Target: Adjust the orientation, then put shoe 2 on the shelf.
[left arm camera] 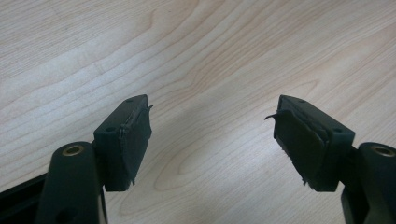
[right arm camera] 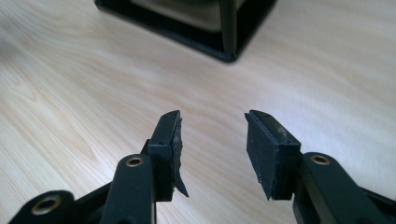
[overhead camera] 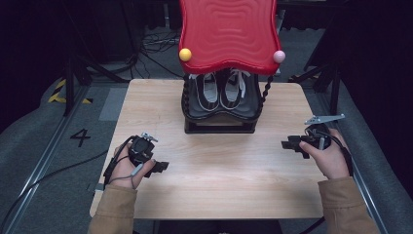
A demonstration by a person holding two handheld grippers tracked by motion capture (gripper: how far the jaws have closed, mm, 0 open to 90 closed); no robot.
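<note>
A dim room with dark curtains and loose cables surrounds a pale wood-grain worktop (overhead camera: pixel 214 161), and a grey floor at the left carries a painted 4 (overhead camera: pixel 80 137). At the far middle of the worktop stands a black rack (overhead camera: pixel 220 124) with twisted black posts. On its lower tier sits a pair of dark shoes (overhead camera: pixel 221 90) with white laces, side by side. A wavy red top shelf (overhead camera: pixel 228 31) overhangs them, with a yellow ball (overhead camera: pixel 185 54) at its near left corner and a pink ball (overhead camera: pixel 278 56) at its near right corner.

The left tongs (overhead camera: pixel 162 166) are held in the person's left hand (overhead camera: pixel 127 165) over the near left part of the worktop, well apart from the rack. In the left gripper view the left tongs (left arm camera: pixel 212 135) stand wide open with nothing between the pads, bare wood beneath.

The right tongs (overhead camera: pixel 288 144) are held in the right hand (overhead camera: pixel 328 156) near the right edge, pointing inward, a grey three-cornered plate (overhead camera: pixel 325 118) on top. In the right gripper view the right tongs (right arm camera: pixel 212 149) are parted by a moderate gap, narrower than the left pair, and hold nothing; the rack's black base corner (right arm camera: pixel 226 51) lies ahead. Tan sleeves (overhead camera: pixel 112 209) cover both forearms.
</note>
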